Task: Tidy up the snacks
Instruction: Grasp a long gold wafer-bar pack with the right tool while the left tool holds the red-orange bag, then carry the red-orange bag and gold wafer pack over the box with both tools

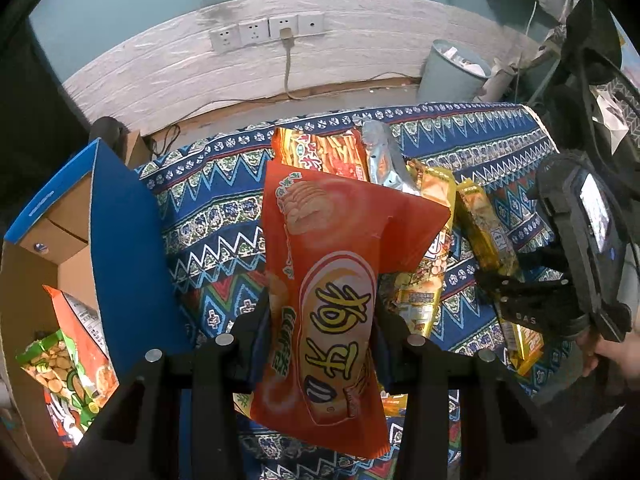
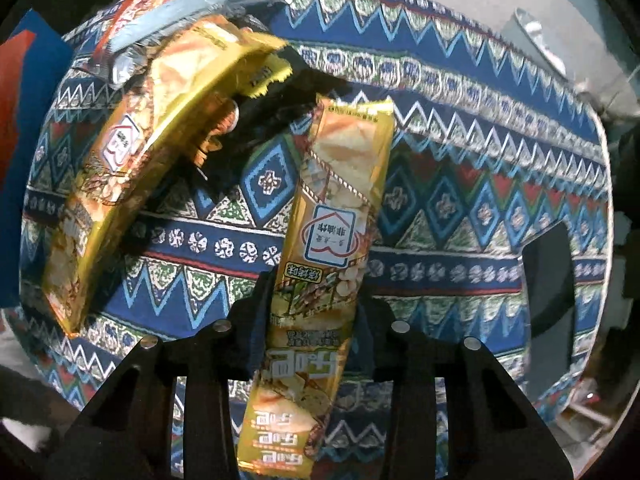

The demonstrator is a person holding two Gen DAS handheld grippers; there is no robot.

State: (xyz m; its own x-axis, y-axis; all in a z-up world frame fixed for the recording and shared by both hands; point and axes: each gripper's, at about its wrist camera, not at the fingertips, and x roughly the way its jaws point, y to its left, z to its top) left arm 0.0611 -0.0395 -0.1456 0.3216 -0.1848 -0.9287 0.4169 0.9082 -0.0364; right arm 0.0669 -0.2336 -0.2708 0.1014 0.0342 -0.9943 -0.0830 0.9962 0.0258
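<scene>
My left gripper is shut on a tall orange chip bag, held upright over the patterned tablecloth. In the right wrist view, my right gripper points down at the table, shut on a long yellow snack pack that runs between its fingers and lies on the cloth. The left wrist view shows that same right gripper at the right, over the yellow pack, with a hand behind it.
An open cardboard box with a blue flap stands at the left, holding an orange bag and a green one. Loose on the cloth lie a striped red bag, a silver bag and another yellow bag. A bin stands behind the table.
</scene>
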